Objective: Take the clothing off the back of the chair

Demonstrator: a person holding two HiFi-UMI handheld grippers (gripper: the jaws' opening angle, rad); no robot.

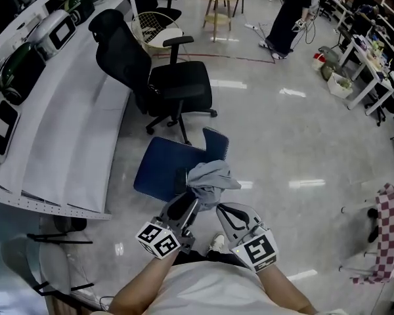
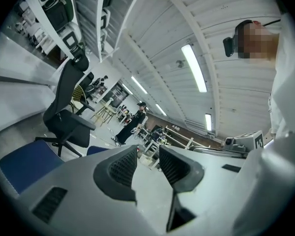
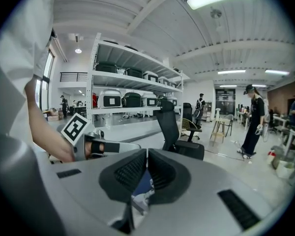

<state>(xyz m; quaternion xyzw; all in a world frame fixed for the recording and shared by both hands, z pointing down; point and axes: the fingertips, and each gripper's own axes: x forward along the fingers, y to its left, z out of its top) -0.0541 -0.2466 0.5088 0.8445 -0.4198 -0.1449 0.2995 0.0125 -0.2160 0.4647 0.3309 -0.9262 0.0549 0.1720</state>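
Observation:
A crumpled grey garment [image 1: 210,179] hangs bunched at the tips of both grippers, above a blue chair [image 1: 161,169] whose backrest [image 1: 217,143] stands just behind it. My right gripper [image 1: 218,209] is shut on the garment; in the right gripper view its jaws [image 3: 147,168] meet at the tips and a fold of grey cloth [image 3: 146,196] shows beneath them. My left gripper [image 1: 192,202] sits close beside the cloth on the left. In the left gripper view it [image 2: 148,163] stands open with a narrow gap and nothing between the pads. The blue seat [image 2: 24,163] lies low left there.
A black office chair [image 1: 151,77] stands beyond the blue one, beside a long white curved counter [image 1: 72,110] on the left. Farther off are a wooden stool [image 1: 218,2] and a standing person in black [image 1: 292,12]. A red-checked cloth [image 1: 391,228] hangs at the right edge.

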